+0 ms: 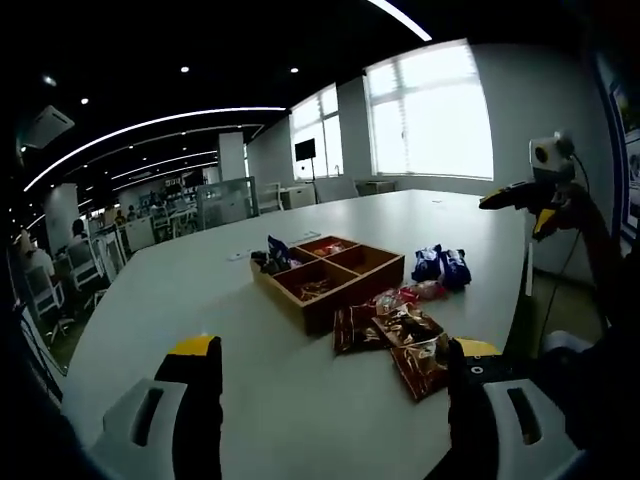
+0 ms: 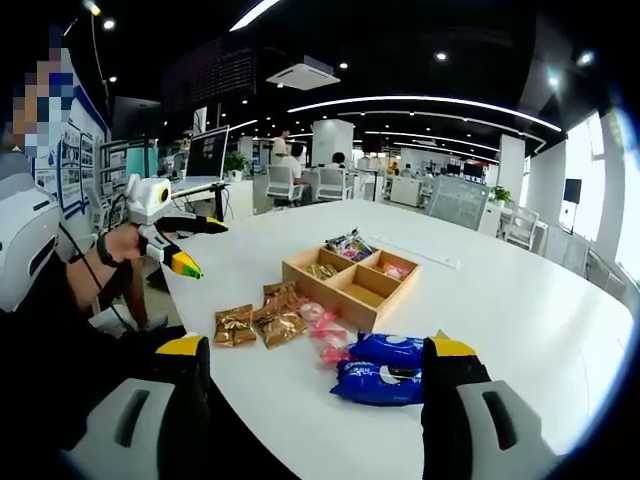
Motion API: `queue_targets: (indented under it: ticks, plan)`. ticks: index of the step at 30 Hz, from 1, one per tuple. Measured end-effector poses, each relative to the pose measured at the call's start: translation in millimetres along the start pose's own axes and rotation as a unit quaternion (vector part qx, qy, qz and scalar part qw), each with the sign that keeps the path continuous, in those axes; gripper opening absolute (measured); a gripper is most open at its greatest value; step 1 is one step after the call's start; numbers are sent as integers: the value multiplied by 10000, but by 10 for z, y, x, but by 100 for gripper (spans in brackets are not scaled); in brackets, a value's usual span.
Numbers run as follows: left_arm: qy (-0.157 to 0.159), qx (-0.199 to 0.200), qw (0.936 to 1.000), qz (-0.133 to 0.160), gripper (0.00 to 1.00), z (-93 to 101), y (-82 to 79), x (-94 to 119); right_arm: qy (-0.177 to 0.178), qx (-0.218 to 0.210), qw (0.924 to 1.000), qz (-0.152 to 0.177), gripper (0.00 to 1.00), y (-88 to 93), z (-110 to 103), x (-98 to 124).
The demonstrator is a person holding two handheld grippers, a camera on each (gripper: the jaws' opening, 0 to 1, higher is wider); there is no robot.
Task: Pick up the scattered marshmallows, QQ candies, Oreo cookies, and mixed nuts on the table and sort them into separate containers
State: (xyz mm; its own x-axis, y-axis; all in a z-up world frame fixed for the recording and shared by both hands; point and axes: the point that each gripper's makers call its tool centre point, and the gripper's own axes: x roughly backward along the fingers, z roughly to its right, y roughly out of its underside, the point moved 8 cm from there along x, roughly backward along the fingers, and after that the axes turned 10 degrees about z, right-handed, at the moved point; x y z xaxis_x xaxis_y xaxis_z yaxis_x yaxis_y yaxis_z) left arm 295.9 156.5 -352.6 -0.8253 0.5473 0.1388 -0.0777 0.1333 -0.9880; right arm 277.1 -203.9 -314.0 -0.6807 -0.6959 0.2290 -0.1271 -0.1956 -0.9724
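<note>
A square wooden tray with four compartments is sitting on the smooth white table, some packets already lying inside. Just beside it, glossy brown nut packets, pink candy packets and blue Oreo packs are lying scattered near the table's edge. Both the left gripper and right gripper are hovering wide apart, holding nothing. Office chairs are standing beyond.
</note>
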Motion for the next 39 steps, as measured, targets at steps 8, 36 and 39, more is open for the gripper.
queue_targets:
  ticks: [8, 36, 39]
  plan:
    - [-51, 48, 9998, -179, 97, -66, 101, 151, -12, 5, 10000, -17, 82, 10, -10, -5]
    - [-124, -121, 9991, -386, 96, -148, 20, 438, -26, 59, 10000, -28, 82, 7, -25, 18]
    - [-111, -109, 9992, -368, 96, -147, 22, 441, -26, 68, 10000, -41, 82, 10, -27, 13]
